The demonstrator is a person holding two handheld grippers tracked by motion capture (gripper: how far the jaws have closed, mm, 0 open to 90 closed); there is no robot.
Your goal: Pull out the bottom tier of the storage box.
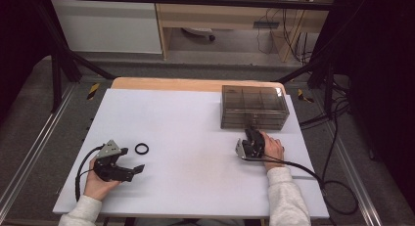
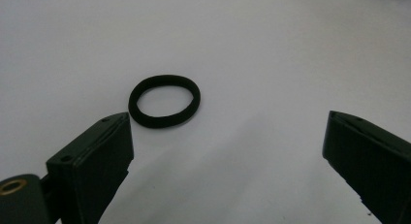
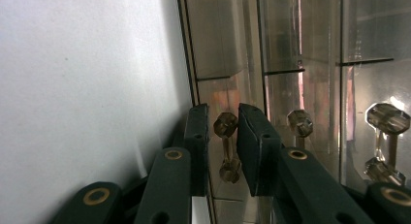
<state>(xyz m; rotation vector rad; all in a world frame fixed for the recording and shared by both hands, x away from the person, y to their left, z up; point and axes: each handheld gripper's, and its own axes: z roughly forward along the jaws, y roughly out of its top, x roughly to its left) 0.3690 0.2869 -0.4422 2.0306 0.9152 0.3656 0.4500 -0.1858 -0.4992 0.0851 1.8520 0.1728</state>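
A black elastic ring [image 1: 136, 148] lies on the white table mat [image 1: 195, 138], left of centre. My left gripper [image 1: 132, 159] rests just below and left of it, open; in the left gripper view the ring [image 2: 165, 121] lies ahead near the left jaw tip, untouched, and the left gripper [image 2: 228, 120] holds nothing. My right gripper [image 1: 252, 134] is at the front of a clear smoky drawer box [image 1: 253, 107]. In the right gripper view the right gripper [image 3: 223, 108] has its jaws closely on either side of a drawer knob [image 3: 225, 124], with a thin gap still visible on the left side.
The drawer box front [image 3: 300, 49] carries two more knobs [image 3: 299, 122] [image 3: 387, 118] beside the one between the jaws. A black cable [image 1: 313, 174] trails from the right gripper over the mat's right edge. Black frame legs stand around the table.
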